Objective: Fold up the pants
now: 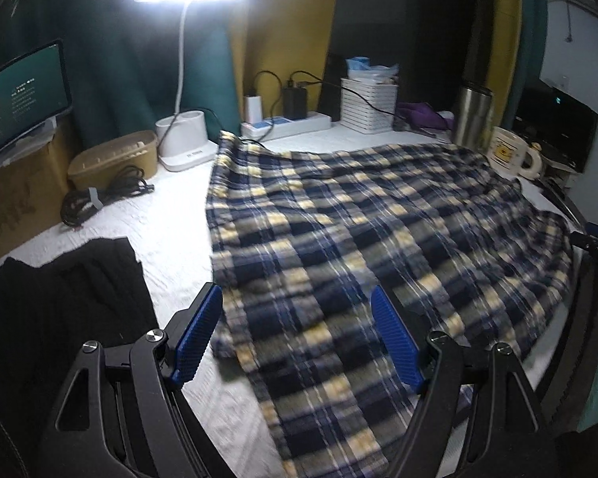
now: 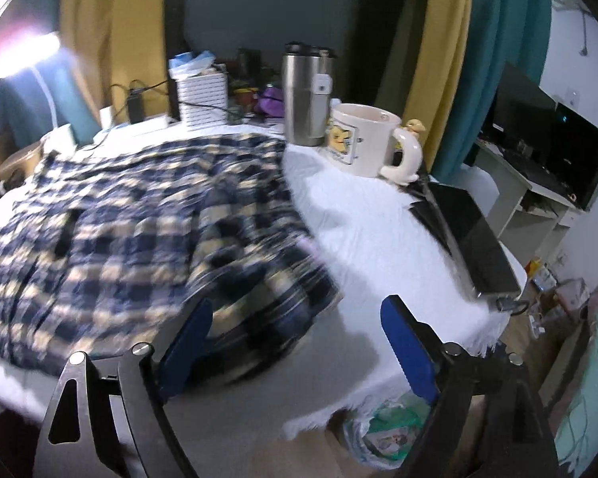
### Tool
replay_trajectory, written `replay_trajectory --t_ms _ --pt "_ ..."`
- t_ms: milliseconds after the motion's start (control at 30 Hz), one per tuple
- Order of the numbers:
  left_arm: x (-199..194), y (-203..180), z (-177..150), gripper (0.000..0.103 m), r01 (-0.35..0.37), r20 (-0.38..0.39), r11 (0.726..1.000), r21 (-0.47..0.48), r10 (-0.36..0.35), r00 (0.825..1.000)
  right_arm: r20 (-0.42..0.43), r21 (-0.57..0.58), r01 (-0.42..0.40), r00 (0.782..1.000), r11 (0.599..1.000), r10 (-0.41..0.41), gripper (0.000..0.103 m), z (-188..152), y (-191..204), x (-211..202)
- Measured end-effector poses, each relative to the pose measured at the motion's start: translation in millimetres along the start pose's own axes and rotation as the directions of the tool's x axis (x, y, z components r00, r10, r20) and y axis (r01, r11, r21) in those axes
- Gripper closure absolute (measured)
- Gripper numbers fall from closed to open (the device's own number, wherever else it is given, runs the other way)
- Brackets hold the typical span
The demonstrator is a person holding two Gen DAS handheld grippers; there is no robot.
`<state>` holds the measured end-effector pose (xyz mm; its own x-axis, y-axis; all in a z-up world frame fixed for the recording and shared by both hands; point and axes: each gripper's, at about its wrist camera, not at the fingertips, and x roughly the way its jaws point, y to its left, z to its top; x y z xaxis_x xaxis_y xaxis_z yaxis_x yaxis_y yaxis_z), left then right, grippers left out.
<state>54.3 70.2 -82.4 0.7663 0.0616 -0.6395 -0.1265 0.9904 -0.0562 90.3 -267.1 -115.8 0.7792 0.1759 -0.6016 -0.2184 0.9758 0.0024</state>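
A: Both my tongs stand wide and hold nothing. The pants lie spread on the table, their near edge under and ahead of the left tongs.

B: And the right tongs?

A: The hem sits just left of them. I'd judge the mug and flask beyond could tip if I drag the cloth.
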Motion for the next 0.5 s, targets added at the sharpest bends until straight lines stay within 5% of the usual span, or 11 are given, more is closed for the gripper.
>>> replay_trajectory --t_ms 100,233,500 --pt "-5.3 -4.4 -12.0 0.026 0.019 -0.003 1.0 0.006 -0.019 1.0 0.011 -0.023 -0.022 1.0 1.0 0.022 0.014 -7.4 18.2 -10.0" --pt "-13.3 -5.4 -25.0 0.026 0.037 -0.004 0.999 0.0 -0.037 0.999 0.014 -0.102 -0.069 0.997 0.992 0.071 0.0 -21.2 55.2 -19.6" --pt "-15.5 -2.2 -42.6 0.02 0.066 -0.022 0.998 -0.022 -0.067 0.998 -0.001 -0.324 -0.093 0.995 0.942 0.098 0.0 -38.9 124.7 -21.8"
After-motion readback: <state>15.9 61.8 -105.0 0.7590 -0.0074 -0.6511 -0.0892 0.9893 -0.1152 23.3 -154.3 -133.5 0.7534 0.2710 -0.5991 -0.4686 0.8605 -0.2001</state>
